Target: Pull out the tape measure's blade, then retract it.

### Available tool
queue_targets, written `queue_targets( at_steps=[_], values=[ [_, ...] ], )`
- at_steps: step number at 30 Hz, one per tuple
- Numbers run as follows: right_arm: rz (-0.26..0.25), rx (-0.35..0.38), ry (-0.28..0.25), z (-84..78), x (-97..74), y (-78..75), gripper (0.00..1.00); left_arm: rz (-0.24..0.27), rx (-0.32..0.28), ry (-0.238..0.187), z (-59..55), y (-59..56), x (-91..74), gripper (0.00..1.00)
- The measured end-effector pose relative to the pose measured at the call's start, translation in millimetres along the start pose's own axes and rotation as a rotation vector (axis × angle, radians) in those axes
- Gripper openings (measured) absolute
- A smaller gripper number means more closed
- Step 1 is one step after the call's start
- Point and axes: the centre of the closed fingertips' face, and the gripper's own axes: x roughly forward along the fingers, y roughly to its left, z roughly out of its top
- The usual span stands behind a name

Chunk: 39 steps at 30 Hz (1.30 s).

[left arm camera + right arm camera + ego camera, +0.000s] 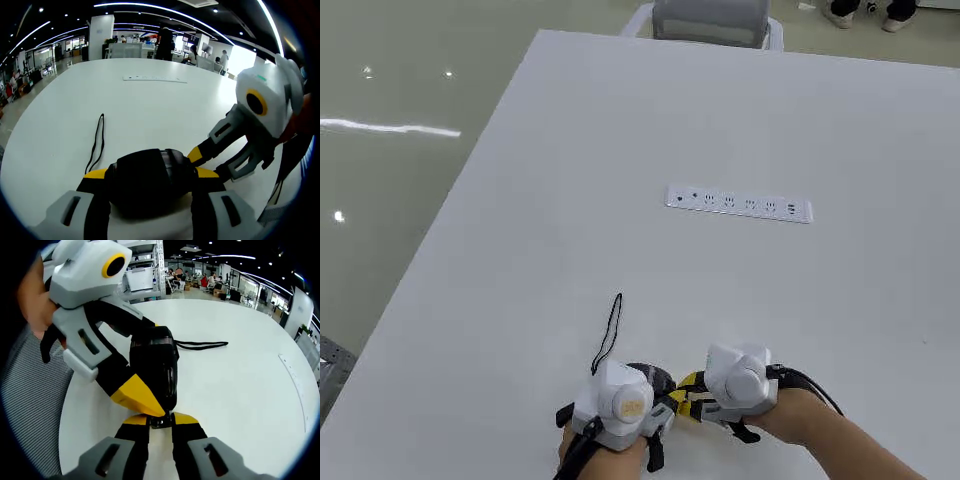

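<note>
Left tool [151, 173] is clamped around the case of the black tape measure [152, 365], which sits at the near side of the white table [620, 150]. The right tool [160, 420] has its jaws pinched together on a small dark piece at the case mouth, seemingly the end hook [160, 422]. No blade shows drawn out, so I judge that both the pull and the retraction remain. A black wrist strap [608, 335] trails toward the far side, and further off lies a white power strip [739, 204]. No brand or writing is legible anywhere.
</note>
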Motion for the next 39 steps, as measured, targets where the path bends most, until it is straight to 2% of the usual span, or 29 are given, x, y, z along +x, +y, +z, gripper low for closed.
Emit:
queue_targets(
  at_steps=[9, 11, 15, 19, 39],
  values=[
    [0.001, -0.02, 0.014, -4.3, -4.2, -0.9, 0.16, -0.003, 0.0, 0.0, 0.3, -0.3, -0.2, 0.63],
    [0.004, 0.016, 0.011, -5.1, -5.2, 0.2, 0.15, -0.004, 0.004, 0.0, 0.5, -0.5, -0.1, 0.63],
    [0.0, -0.036, 0.038, -4.7, -3.8, 0.1, 0.14, -0.003, 0.003, 0.004, 0.6, -1.0, -0.6, 0.63],
    [-0.001, 0.002, 0.039, -4.8, -3.6, -0.7, 0.13, -0.007, -0.001, 0.001, 0.2, -0.7, -0.2, 0.63],
    [-0.009, 0.011, 0.039, -4.1, -1.9, -1.5, 0.13, -0.01, -0.003, 0.004, 0.0, -0.8, 0.2, 0.63]
  ],
)
